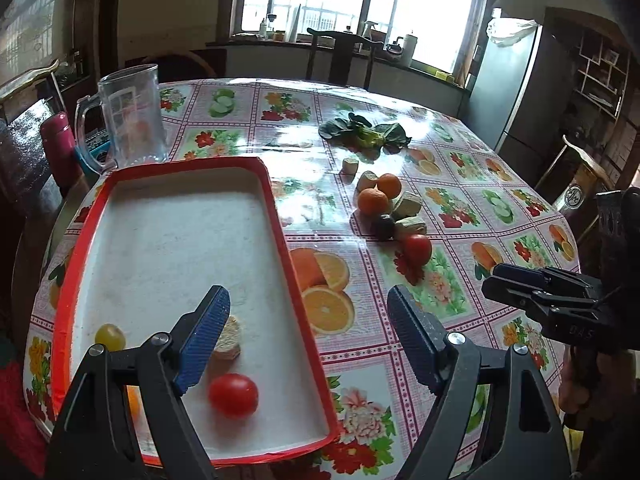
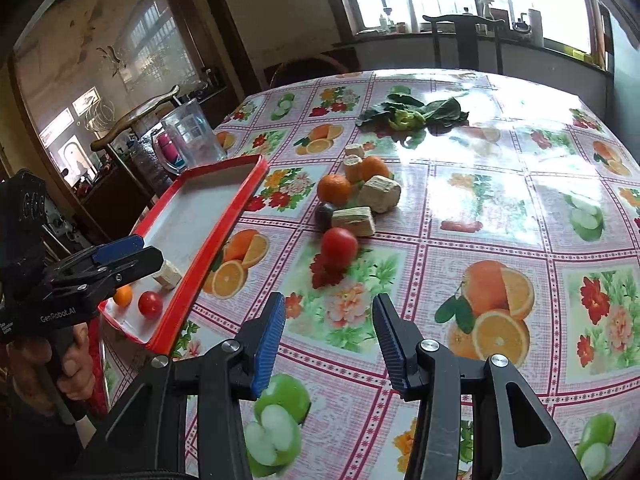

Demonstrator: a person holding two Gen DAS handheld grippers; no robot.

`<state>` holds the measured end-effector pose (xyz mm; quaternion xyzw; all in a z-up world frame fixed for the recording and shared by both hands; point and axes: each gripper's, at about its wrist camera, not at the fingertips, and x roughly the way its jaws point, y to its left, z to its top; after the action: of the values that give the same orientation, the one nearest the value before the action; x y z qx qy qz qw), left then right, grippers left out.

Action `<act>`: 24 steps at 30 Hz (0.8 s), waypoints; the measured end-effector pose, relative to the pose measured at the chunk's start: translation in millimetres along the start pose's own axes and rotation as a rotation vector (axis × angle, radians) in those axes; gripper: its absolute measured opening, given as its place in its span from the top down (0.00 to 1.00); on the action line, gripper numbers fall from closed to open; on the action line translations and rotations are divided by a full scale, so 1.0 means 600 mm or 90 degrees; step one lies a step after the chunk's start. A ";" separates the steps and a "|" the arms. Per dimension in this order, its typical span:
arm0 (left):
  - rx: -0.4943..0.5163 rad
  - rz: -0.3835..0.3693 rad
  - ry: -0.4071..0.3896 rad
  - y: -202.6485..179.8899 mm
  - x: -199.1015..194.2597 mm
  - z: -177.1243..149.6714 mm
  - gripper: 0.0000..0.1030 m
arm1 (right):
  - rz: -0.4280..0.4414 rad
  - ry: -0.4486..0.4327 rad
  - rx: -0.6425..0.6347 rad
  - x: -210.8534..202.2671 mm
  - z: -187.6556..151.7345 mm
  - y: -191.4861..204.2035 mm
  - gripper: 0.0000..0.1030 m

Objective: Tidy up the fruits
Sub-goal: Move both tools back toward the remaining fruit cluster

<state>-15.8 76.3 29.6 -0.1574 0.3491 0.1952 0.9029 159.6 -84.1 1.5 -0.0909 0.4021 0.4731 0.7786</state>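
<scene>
A red-rimmed tray (image 1: pixel 280 216) (image 2: pixel 224 216) lies on the table's left. In it are a red tomato (image 1: pixel 233 395) (image 2: pixel 150 304), a yellow-green fruit (image 1: pixel 110 336), a small orange (image 2: pixel 123 295) and a beige chunk (image 1: pixel 228 338) (image 2: pixel 167 275). A pile on the table holds two oranges (image 1: pixel 373 201) (image 2: pixel 334 189), a dark fruit (image 1: pixel 383 227) (image 2: pixel 324 214), a red tomato (image 1: pixel 417 249) (image 2: pixel 339 247) and beige chunks (image 2: pixel 379 193). My left gripper (image 1: pixel 310 342) (image 2: pixel 120 258) is open and empty over the tray's near end. My right gripper (image 2: pixel 330 340) (image 1: pixel 516 280) is open and empty, short of the tomato.
Leafy greens (image 1: pixel 366 132) (image 2: pixel 412 114) lie farther back on the table. A clear plastic jug (image 1: pixel 132 114) (image 2: pixel 192 134) stands behind the tray, with a pink bottle (image 1: pixel 58 140) beside it. Chairs stand around the table (image 2: pixel 520 208).
</scene>
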 end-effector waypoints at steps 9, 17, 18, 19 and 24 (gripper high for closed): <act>0.005 -0.020 0.014 -0.039 0.050 0.046 0.21 | -0.020 -0.001 0.016 0.041 0.032 -0.037 0.58; -0.006 -0.019 0.030 -0.045 0.112 0.096 0.21 | -0.035 0.006 0.024 0.094 0.083 -0.069 0.61; -0.008 -0.018 0.031 -0.043 0.119 0.100 0.21 | -0.033 0.008 0.025 0.102 0.089 -0.072 0.61; -0.012 -0.019 0.033 -0.040 0.124 0.103 0.21 | -0.031 0.009 0.026 0.108 0.095 -0.074 0.61; -0.019 -0.025 0.050 -0.035 0.159 0.118 0.21 | -0.024 0.019 0.025 0.150 0.126 -0.079 0.58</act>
<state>99.1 110.8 16.5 -0.1851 0.3781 0.1763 0.8897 259.5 -10.3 -24.1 -0.0903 0.4213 0.4489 0.7829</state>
